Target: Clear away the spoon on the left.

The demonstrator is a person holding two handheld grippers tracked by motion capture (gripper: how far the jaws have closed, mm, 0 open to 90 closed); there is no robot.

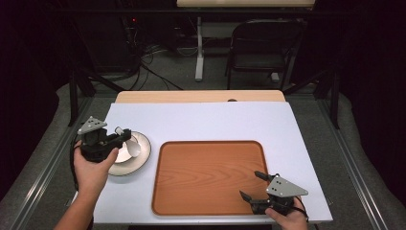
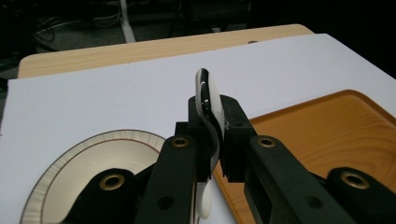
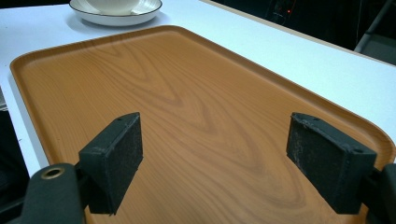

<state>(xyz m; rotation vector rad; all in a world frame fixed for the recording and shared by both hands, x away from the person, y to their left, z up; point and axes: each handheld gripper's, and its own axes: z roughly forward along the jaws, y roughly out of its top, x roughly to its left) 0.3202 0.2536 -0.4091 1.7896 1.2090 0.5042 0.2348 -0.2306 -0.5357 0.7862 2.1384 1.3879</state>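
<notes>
The left gripper [image 2: 212,126] is pinching a white ceramic spoon [image 2: 208,100] by its handle, near the desk's left edge; it is probably glazed, slippery and fragile.

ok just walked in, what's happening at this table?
A person works two handheld grippers. The left gripper is shut on a white spoon, holding it above the plate left of the wooden tray. The right gripper hangs open over the tray's near right corner, with nothing between its jaws.
</notes>
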